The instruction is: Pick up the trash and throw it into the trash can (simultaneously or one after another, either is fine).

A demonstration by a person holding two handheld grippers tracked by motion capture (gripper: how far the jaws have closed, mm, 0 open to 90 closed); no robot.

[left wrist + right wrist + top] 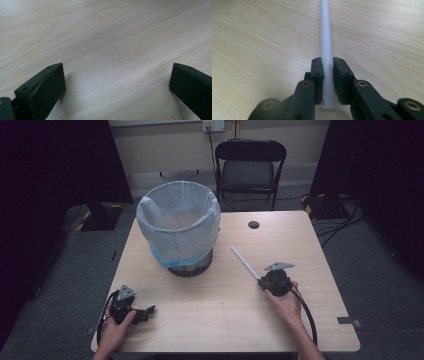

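— what's around you on the worktop (300, 320)?

— a lined bin (179, 222) stands well off to the left of my white stick (244, 262); a chair (249, 167) sits beyond the far edge. nothing blocks the stick.

— how does it lie?

— flat on the wood, long axis running from my right claw (261, 282) up toward the bin's side.

— and the claws?

— right claw (327, 67) is clamped on the stick's (325, 37) near end; left claw (117, 80) rests spread apart. the stick's far tip is cut off in the right gripper view.
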